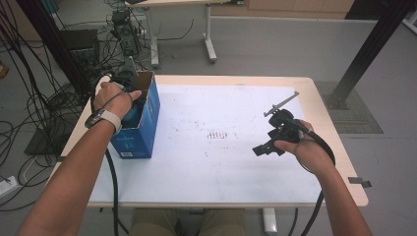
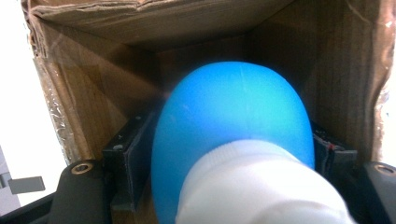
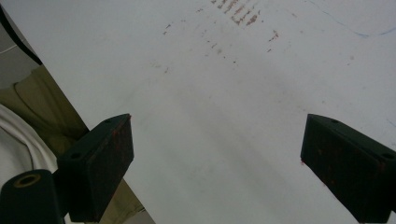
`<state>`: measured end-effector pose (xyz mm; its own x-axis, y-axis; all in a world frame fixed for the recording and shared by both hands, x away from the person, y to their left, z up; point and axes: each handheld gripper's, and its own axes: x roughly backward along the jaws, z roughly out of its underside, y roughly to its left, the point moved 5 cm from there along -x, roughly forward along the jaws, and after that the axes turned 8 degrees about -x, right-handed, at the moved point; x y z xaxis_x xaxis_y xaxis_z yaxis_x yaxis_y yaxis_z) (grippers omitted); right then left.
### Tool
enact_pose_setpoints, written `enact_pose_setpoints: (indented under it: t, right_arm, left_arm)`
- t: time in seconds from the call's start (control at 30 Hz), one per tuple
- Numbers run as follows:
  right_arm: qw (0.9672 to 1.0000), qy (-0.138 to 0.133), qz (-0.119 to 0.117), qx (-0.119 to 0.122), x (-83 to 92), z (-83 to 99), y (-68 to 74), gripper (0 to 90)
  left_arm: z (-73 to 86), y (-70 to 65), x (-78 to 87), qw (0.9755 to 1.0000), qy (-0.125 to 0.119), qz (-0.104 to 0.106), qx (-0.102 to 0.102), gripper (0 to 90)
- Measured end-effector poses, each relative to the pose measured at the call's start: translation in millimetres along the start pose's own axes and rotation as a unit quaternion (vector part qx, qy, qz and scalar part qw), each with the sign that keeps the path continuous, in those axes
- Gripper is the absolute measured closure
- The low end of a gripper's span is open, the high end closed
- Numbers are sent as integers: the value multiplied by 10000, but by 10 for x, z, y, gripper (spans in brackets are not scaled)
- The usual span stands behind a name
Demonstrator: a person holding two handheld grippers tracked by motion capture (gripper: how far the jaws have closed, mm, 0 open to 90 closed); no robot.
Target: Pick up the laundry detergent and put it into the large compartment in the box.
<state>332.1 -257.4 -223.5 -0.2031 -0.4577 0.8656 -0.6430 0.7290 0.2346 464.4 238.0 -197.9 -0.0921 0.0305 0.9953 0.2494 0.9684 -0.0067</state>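
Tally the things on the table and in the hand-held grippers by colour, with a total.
Blue: 2, the open blue cardboard box and the rounded blue plastic bottle with a white cap inside it, between the left hand-held gripper jaws.
White: 1, the white sheet covering the table.
Total: 3

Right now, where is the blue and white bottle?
The bottle is inside the open cardboard box at the table's left side, between the left claw pads, as the left gripper view shows.
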Motion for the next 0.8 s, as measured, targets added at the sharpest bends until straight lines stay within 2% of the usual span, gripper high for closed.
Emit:
enact_pose_setpoints:
  t: [0.37, 0.47, 0.67, 0.8]
  right_arm:
    - [10000, 28, 15, 46, -8, -40, 38, 92]
    - [10000, 43, 12, 59, -15, -44, 49, 92]
    - [10000, 38, 33, 60, 8, -27, 52, 92]
    - [10000, 10, 50, 40, 28, -10, 52, 92]
  left_arm:
    - [50, 47, 148, 9997, -126, 133, -182, 272]
    - [50, 33, 203, 9996, -148, 108, -218, 201]
    - [53, 28, 321, 9994, -212, 106, -254, 151]
    - [40, -22, 394, 9990, -216, 92, -378, 130]
